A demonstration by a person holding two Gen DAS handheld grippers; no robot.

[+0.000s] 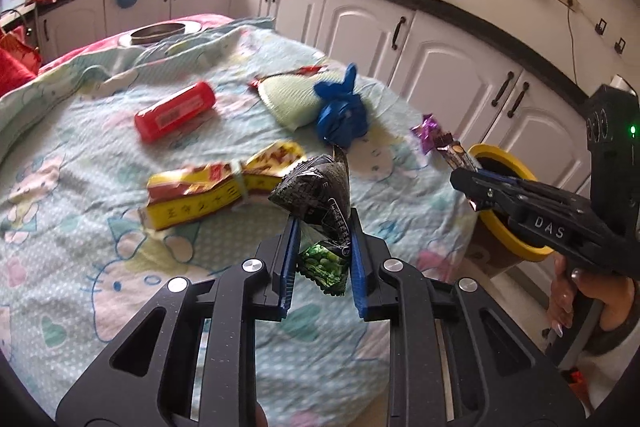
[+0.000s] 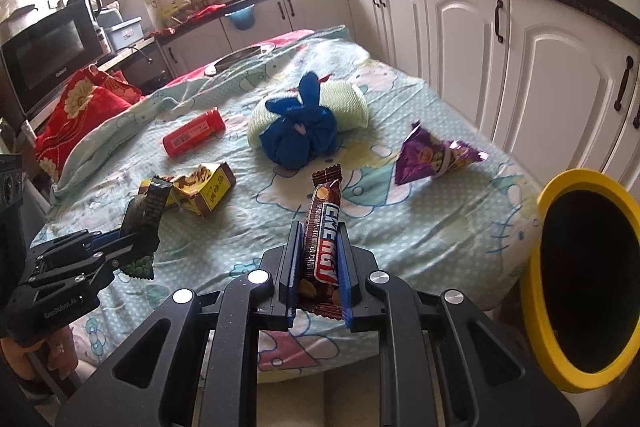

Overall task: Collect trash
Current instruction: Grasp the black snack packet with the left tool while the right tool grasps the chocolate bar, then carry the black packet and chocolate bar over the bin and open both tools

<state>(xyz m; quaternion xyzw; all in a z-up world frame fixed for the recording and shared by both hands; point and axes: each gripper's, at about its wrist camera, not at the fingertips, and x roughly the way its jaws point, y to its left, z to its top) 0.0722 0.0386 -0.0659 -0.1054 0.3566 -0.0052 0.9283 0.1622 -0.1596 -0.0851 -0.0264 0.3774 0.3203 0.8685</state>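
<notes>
Right wrist view, nearest first: right gripper clamped on a brown energy bar wrapper, wrapper standing nearly upright between the blue pads. At 3 o'clock, just beside the bed edge, the yellow-rimmed bin, mouth dark and tilted toward the camera. At 9 o'clock, left gripper pinching a black-and-green snack packet.

Left wrist view, same order: left gripper closed on that black-and-green snack packet, puffed top above the pads, green tail hanging below. At 3 o'clock, right gripper over the bin rim, bar tip poking out.

Farther out on the cartoon-print sheet: a crumpled yellow seasoning packet at 10 o'clock, a purple snack bag at 1 o'clock, a red tube at 11 o'clock, a knotted blue bag at 12 o'clock resting against a pale green cloth.

Likely risks: bar released short of the tilted mouth and dropped beside the bin; puffy packet slipping from a shallow pinch; both grippers crowding the bin together.
</notes>
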